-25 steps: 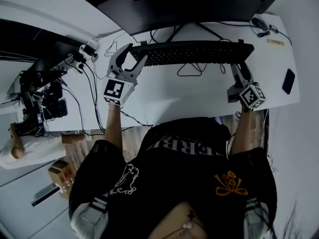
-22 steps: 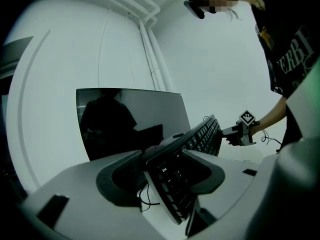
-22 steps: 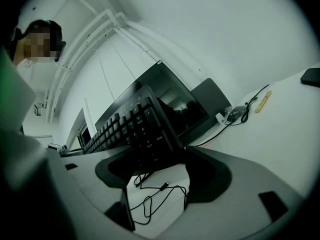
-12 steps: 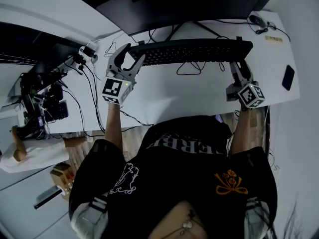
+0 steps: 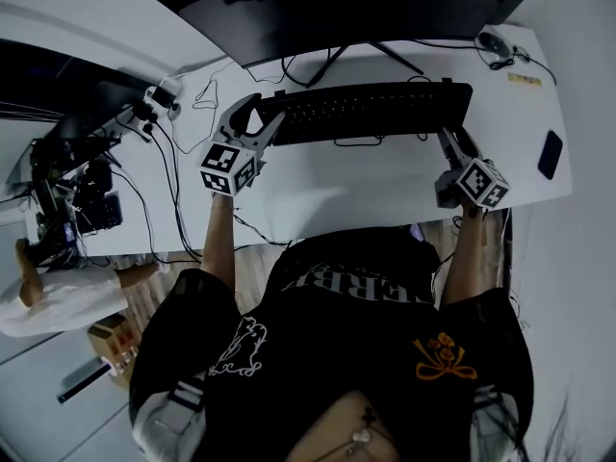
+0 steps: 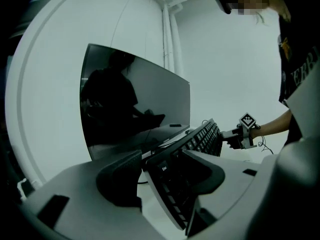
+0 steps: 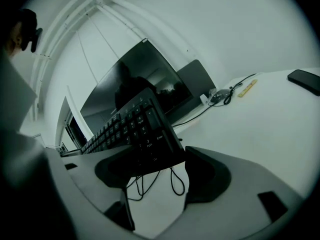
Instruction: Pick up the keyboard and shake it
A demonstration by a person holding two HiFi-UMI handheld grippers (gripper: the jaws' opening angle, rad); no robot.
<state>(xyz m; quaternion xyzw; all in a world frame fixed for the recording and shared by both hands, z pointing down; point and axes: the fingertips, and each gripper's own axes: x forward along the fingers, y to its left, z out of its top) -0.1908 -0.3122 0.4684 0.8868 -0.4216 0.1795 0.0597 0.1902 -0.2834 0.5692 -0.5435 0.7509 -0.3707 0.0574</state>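
A white surface [image 5: 385, 186] runs across the head view, with a large dark monitor [image 5: 327, 8] standing along its far edge and pale walls behind it. At the far left, past the surface's edge, sits a dark tangle of equipment and cables [image 5: 82, 191]. Next comes the left claw [image 5: 262, 114], clamped on the left end of the black keyboard [image 5: 371, 112]. In the left gripper view the corner with the Esc key sits between its two pads, one pad behind the board and one on the key side. The keyboard stretches level in front of the monitor, lifted clear of the surface, keys tilted toward the person, and its cable [image 5: 361, 142] hangs in loops below. The right claw [image 5: 449, 141] is closed on the keyboard's right end, with the number-pad corner wedged between its pads. Farther right, a dark phone [image 5: 550, 154] lies flat on the surface, and a mouse [image 5: 498, 41] rests near the far right corner.
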